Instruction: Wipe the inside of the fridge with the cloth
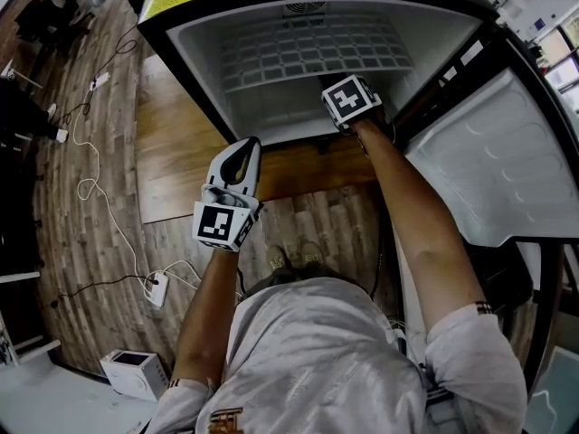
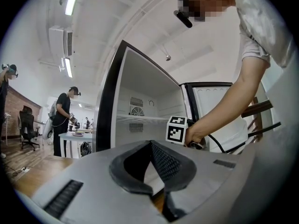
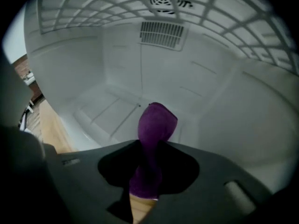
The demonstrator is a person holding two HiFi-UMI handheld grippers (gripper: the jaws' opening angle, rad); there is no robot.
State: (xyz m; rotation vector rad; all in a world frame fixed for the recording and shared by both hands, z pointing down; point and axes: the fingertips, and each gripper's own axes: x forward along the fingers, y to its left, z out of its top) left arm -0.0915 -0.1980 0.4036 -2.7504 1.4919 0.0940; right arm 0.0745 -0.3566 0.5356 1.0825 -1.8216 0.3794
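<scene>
Cloth (image 3: 156,122), purple and bunched, is clamped between the jaws of the right gripper (image 3: 147,171). Its folded end juts out past the tips, probably so that fabric, not plastic, meets the liner. That gripper reaches into the lower compartment of the fridge (image 1: 185,57), below the wire shelf (image 1: 317,48), and aims at the white fridge floor (image 3: 107,115) near the back wall. Whether the cloth touches the liner I cannot tell; it looks close. The door (image 1: 498,152) hangs wide open on the right, which leaves the arm a clear way in. The left gripper (image 2: 150,148) is held outside, over the wooden floor (image 1: 298,174) in front of the cabinet, its jaws closed tip to tip on nothing; it seems simply parked out of the way.
</scene>
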